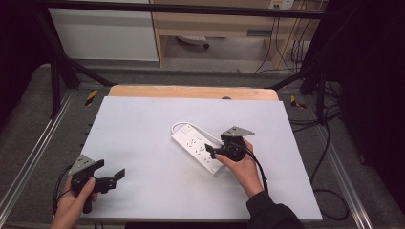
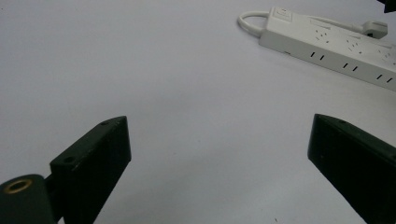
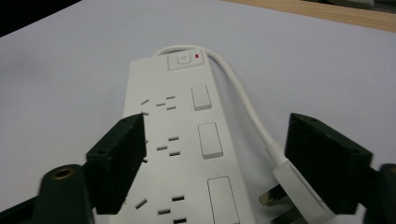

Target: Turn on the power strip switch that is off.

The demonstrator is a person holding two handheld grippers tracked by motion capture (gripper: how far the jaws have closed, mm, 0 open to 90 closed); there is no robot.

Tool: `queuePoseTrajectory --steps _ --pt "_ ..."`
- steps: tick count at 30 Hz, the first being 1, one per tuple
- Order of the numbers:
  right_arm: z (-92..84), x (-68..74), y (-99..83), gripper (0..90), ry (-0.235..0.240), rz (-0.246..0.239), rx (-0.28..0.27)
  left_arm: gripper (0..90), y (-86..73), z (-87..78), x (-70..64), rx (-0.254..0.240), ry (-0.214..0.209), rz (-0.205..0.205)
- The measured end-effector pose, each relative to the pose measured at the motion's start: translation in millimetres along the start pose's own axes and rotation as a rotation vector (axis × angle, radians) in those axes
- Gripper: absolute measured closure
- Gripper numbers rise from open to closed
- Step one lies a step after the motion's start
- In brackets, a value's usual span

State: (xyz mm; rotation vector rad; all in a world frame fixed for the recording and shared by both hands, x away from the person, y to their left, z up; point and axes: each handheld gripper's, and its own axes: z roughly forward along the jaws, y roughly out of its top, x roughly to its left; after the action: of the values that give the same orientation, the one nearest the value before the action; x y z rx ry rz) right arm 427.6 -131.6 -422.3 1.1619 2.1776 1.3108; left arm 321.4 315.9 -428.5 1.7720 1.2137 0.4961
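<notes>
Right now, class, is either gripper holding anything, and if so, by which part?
Nothing is held. The right gripper is open over the white power strip and its plug; the left gripper is open above bare table.

This looks like a lab or test room set up for recording, not a home. The table (image 1: 143, 143) is covered with a plain white sheet over a wooden top (image 1: 191, 91) and stands inside a dark metal frame (image 1: 62, 67) whose struts slant down at both sides. Aluminium rails (image 1: 28, 162) run along the grey carpeted floor (image 1: 24, 109), with yellow-and-black warning tape (image 1: 90, 97) at the frame's feet. Loose black cables (image 1: 329, 191) trail over the floor on the right, and more hang beneath a wooden bench (image 1: 215, 24) by the far wall.
</notes>
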Motion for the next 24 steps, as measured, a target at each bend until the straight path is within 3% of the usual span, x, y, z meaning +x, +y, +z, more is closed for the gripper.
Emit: queuePoseTrajectory --steps 4,7,16,24 --pt "-0.5 1.1 1.7 7.9 -0.019 0.015 -0.002 6.0 -0.1 -0.3 -0.2 0.0 -0.002 0.003" --pt "-2.6 2.5 3.8 4.1 -0.035 0.019 -0.008 6.0 0.0 0.0 -0.1 0.001 -0.001 0.002" --pt "-8.3 -0.5 6.1 5.0 -0.101 0.023 -0.038 6.0 0.0 0.1 0.0 0.002 0.004 0.0" --pt "-16.4 -4.9 8.3 5.1 -0.109 0.036 -0.063 6.0 0.1 0.3 -0.5 0.001 -0.001 0.006"
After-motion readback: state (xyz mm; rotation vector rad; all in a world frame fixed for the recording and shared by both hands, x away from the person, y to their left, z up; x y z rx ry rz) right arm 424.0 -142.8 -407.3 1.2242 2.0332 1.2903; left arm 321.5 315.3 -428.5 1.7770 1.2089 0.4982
